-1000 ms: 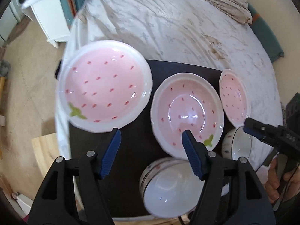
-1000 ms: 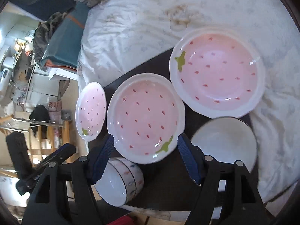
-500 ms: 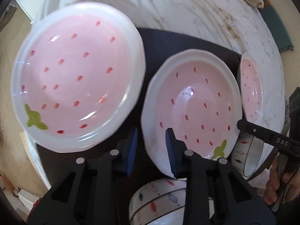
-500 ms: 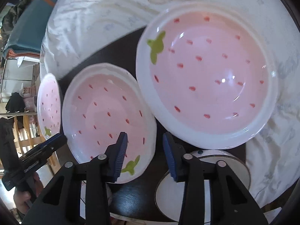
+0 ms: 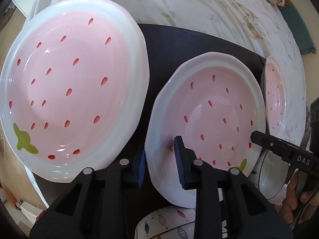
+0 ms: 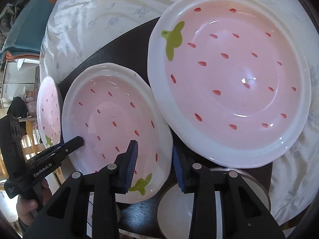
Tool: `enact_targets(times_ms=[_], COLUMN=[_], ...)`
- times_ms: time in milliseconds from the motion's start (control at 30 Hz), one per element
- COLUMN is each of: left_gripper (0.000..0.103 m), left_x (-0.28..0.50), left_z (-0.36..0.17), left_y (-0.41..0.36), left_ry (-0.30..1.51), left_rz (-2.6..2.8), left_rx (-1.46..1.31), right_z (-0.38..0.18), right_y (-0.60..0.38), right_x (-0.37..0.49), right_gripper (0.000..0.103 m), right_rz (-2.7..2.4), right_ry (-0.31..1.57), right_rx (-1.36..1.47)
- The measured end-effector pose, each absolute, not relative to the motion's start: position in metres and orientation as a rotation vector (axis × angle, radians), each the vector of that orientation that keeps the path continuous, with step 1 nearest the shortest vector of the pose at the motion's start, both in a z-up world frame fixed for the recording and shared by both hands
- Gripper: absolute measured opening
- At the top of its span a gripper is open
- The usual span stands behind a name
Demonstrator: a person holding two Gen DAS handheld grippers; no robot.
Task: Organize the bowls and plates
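Medium strawberry plate (image 5: 209, 119) (image 6: 111, 123) on black mat (image 5: 179, 43) over the worktop, between large strawberry plate (image 5: 67, 91) (image 6: 235, 75) and small strawberry plate (image 5: 279, 99) (image 6: 48, 109). Pinched at both near edges: left tongs (image 5: 159, 163) clamped over one rim, right tongs (image 6: 153, 165) over the other, one pad inside and one outside. Patterned bowl (image 5: 167, 225) cut off below; white bowl (image 6: 209, 205) partly hidden behind right tongs; floral cloth (image 5: 199, 4) beyond.
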State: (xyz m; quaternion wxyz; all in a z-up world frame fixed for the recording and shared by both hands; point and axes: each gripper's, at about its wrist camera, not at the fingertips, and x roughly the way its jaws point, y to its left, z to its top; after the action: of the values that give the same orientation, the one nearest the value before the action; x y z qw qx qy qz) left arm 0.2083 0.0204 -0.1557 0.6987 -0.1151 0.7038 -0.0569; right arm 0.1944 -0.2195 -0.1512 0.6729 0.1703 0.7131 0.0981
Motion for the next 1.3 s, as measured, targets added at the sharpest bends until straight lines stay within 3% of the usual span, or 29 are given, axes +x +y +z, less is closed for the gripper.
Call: enact_targets(times_ms=[133, 233, 300, 967, 1300], left_gripper=[0.022, 0.020, 0.020, 0.021, 0.020], left_x=[0.207, 0.206, 0.206, 0.196, 0.191], left_z=[-0.155, -0.155, -0.152, -0.112, -0.073], left_y=[0.018, 0.018, 0.017, 0.039, 0.093], left_ry=[1.559, 1.554, 1.535, 1.430, 1.320], left_rz=[-0.126, -0.121, -0.127, -0.186, -0.134], left_rx=[-0.233, -0.243, -0.238, -0.313, -0.372], right_z=[-0.155, -0.154, -0.152, -0.092, -0.061], right_y=[-0.210, -0.210, -0.214, -0.230, -0.188], right_x=[0.195, 0.192, 0.190, 0.170, 0.180], right_gripper=[0.036, 0.022, 0.018, 0.013, 0.012], right_rz=[0.231, 0.198, 0.213, 0.400, 0.468], right_ry=[1.610, 1.599, 1.590, 1.345, 1.264], right_rx=[0.322, 0.258, 0.275, 0.346, 0.323])
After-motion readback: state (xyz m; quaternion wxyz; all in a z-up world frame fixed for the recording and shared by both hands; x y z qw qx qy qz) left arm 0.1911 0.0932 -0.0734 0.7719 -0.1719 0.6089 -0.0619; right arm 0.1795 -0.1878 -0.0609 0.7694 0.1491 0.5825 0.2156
